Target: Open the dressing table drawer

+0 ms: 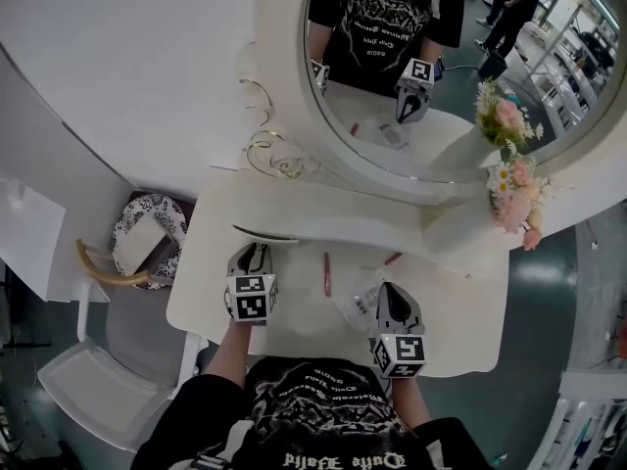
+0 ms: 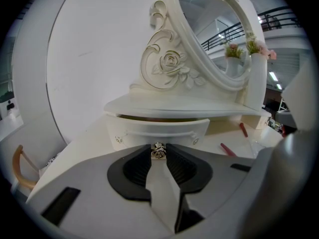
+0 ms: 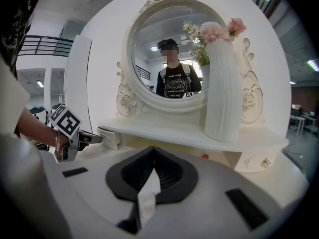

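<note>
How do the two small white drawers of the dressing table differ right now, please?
The left white drawer is pulled slightly out from under the shelf; the right white drawer sits closed beneath it. The left drawer's small metal knob is clamped in the jaws of the left gripper; the right drawer's knob is untouched. Both have curved fronts.

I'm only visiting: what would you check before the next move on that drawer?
1. Grip: left gripper closed on the knob: ok.
2. Sliding: the drawer shows a gap above its front: ok.
3. Path: the red pen lies beside the drawer, not in front of it: ok.
4. Other hand: right gripper shut, empty, away from the drawer: ok.
5. The vase stands upright on the shelf: ok.
6. Drawer's contents: cannot tell.
</note>
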The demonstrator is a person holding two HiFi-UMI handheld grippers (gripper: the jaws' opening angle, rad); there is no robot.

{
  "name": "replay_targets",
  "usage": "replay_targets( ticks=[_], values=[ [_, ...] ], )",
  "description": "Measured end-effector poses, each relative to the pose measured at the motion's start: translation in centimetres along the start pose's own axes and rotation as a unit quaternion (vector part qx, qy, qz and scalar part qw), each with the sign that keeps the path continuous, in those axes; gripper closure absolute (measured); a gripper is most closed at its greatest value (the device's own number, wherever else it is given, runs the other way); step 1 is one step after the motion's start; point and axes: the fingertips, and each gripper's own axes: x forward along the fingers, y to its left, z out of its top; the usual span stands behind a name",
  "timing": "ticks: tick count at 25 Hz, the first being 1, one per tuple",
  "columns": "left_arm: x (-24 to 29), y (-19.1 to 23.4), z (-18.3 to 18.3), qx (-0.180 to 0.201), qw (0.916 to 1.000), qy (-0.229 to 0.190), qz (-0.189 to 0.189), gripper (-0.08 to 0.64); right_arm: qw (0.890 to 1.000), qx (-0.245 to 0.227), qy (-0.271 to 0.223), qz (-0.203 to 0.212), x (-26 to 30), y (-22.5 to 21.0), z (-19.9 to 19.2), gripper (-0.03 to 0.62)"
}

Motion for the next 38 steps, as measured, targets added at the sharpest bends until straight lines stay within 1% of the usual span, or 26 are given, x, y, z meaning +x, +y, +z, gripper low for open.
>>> replay_targets(
  ticks=[14, 38],
  values=[
    [-0.36, 0.12, -0.6, 0.003, 1.0, 0.006, 0.0, 0.457, 1.0, 0.0, 0.004, 0.01, 0.07, 0.57, -0.36, 0.581],
    [-0.95, 0.11, -0.85, 0.006, 0.9999, 0.008, 0.004, 0.457, 1.0, 0.003, 0.007, 0.014, -0.09, 0.87, -1.0, 0.581]
  ],
)
